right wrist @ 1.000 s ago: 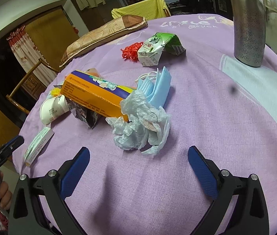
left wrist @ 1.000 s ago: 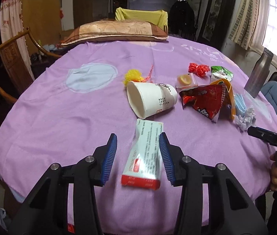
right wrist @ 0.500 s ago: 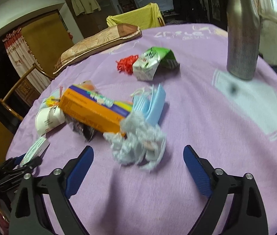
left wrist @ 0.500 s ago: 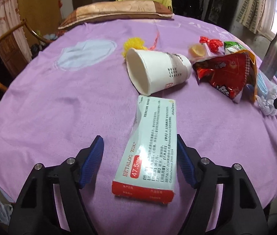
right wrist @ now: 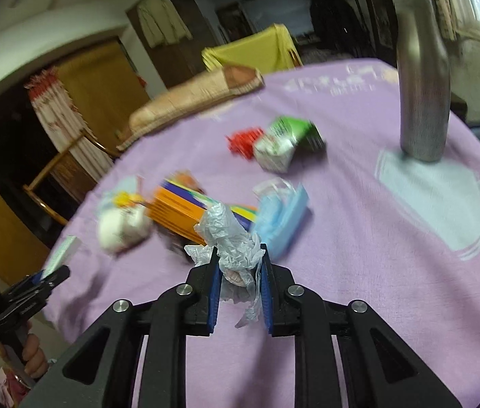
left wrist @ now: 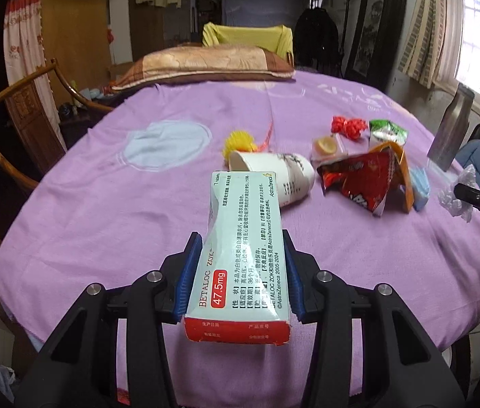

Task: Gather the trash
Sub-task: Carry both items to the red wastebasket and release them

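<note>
My left gripper (left wrist: pixel 240 272) is shut on a white and red medicine box (left wrist: pixel 243 248) and holds it lifted above the purple tablecloth (left wrist: pixel 104 204). My right gripper (right wrist: pixel 240 282) is shut on a crumpled clear plastic wrapper (right wrist: pixel 229 238), raised off the table. On the table lie a tipped white paper cup (left wrist: pixel 284 173), a red snack bag (left wrist: pixel 358 180), an orange box (right wrist: pixel 178 210), blue face masks (right wrist: pixel 284 217), a green carton (right wrist: pixel 287 142) and red scraps (left wrist: pixel 347 125).
A metal bottle (right wrist: pixel 421 85) stands at the right side of the table. A brown pillow (left wrist: pixel 202 64) lies at the far edge. A wooden chair (left wrist: pixel 12 119) stands to the left. A yellow ball (left wrist: pixel 238 141) lies behind the cup.
My left gripper closed on the medicine box and lifted it. My right gripper moved onto the plastic wrapper, closed on it and raised it.
</note>
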The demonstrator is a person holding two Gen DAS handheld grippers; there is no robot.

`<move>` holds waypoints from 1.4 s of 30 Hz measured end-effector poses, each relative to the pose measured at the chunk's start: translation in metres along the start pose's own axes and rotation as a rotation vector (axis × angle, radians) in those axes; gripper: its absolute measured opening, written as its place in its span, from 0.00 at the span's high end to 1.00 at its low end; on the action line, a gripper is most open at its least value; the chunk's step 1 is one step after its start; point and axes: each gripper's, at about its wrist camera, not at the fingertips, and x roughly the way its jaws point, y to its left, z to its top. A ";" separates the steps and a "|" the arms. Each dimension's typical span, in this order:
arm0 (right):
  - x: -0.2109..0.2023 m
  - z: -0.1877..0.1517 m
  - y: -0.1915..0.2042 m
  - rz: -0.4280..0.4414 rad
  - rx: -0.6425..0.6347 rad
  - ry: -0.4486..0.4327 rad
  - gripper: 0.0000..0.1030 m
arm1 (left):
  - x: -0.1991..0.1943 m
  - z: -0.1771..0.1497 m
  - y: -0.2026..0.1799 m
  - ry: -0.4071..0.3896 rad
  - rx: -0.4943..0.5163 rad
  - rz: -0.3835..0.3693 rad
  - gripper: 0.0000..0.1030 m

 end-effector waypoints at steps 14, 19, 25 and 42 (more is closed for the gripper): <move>-0.012 -0.012 0.075 0.181 -0.119 0.001 0.78 | -0.071 -0.040 0.066 -0.035 -0.145 0.149 0.56; -0.008 -0.022 0.117 0.235 -0.184 0.030 0.78 | -0.099 -0.067 0.111 -0.030 -0.220 0.233 0.56; 0.001 -0.033 0.176 0.295 -0.267 0.079 0.78 | -0.118 -0.090 0.169 0.010 -0.338 0.279 0.55; 0.060 -0.091 0.341 0.467 -0.513 0.348 0.77 | -0.152 -0.123 0.243 -0.050 -0.427 0.498 0.07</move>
